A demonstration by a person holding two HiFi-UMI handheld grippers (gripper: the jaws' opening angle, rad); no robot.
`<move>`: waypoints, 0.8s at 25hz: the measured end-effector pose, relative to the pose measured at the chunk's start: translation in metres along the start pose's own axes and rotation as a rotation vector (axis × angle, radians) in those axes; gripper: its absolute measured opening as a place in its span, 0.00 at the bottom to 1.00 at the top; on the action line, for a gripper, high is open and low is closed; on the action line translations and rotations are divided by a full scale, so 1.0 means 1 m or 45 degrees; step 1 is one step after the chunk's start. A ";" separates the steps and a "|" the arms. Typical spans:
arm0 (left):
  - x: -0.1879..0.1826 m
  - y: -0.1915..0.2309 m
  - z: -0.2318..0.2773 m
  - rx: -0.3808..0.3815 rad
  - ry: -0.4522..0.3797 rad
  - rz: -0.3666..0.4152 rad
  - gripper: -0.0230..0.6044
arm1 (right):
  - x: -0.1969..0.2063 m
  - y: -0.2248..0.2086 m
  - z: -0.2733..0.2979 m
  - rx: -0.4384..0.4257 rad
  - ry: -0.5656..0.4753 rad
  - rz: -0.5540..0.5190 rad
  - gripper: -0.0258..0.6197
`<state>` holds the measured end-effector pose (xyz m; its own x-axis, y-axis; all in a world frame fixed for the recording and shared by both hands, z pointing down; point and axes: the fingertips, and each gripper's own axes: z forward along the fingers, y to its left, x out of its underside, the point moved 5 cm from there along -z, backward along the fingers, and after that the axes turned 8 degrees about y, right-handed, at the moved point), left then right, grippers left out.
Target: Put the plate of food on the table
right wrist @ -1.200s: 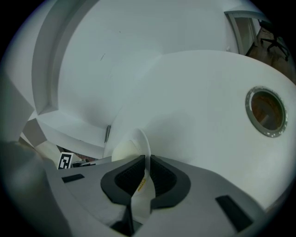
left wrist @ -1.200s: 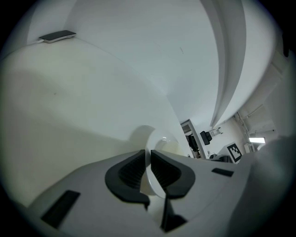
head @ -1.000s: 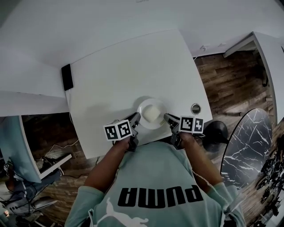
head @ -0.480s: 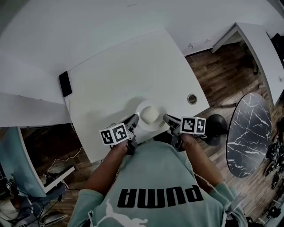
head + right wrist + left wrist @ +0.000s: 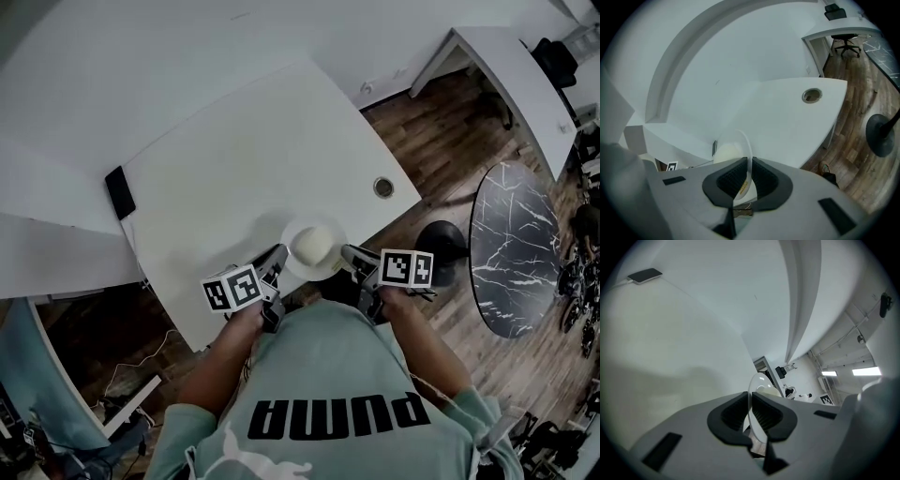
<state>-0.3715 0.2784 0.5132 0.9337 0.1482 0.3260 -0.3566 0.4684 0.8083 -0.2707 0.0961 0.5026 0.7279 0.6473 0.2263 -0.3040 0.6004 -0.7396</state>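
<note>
1. White plate (image 5: 314, 251) with a pale mound of food (image 5: 312, 242) on it is pinched from both sides. The left claw (image 5: 278, 258) is clamped on one rim and the right claw (image 5: 349, 253) on the opposite rim. Both gripper views show the thin rim squeezed tight between the dark pads (image 5: 730, 416).
2. So the grab-and-carry part looks done to me. The plate sits right between the two claws, and it looks level from the head view.
3. I'd say it isn't set down yet. The plate hangs about at the near edge of the white surface (image 5: 244, 169). In the right gripper view that surface lies out beyond the claw tips, not touching the plate. How high up it is, I can't tell.
4. What's left, my guess: move both claws forward so the whole plate is over the surface, lower them together, then let go of both rims.
5. Lots of room ahead of the claws. There's only a dark phone-ish slab (image 5: 118, 192) way off front-left and a round cable hole (image 5: 383, 187) ahead of the right claw.
</note>
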 end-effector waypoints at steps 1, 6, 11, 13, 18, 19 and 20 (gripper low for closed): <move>0.002 -0.002 0.001 0.013 0.007 0.005 0.09 | 0.002 -0.001 -0.004 0.007 -0.013 0.005 0.10; 0.003 -0.011 0.005 0.061 0.046 0.042 0.09 | 0.011 -0.002 -0.016 0.024 -0.076 0.046 0.10; 0.004 -0.027 0.014 0.104 0.082 0.090 0.09 | 0.016 -0.007 -0.034 0.041 -0.138 0.083 0.10; 0.008 -0.034 0.019 0.121 0.098 0.101 0.09 | 0.018 -0.012 -0.045 0.049 -0.163 0.092 0.10; 0.022 -0.053 0.038 0.154 0.167 0.125 0.09 | 0.026 -0.026 -0.073 0.071 -0.231 0.134 0.10; 0.025 -0.057 0.042 0.160 0.183 0.135 0.09 | 0.028 -0.029 -0.079 0.074 -0.248 0.147 0.10; 0.028 -0.061 0.046 0.167 0.200 0.145 0.09 | 0.031 -0.033 -0.084 0.076 -0.265 0.160 0.10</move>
<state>-0.3250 0.2143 0.4953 0.8773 0.3320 0.3466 -0.4514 0.3256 0.8308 -0.1868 0.0568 0.4804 0.5419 0.7974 0.2654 -0.4244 0.5322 -0.7326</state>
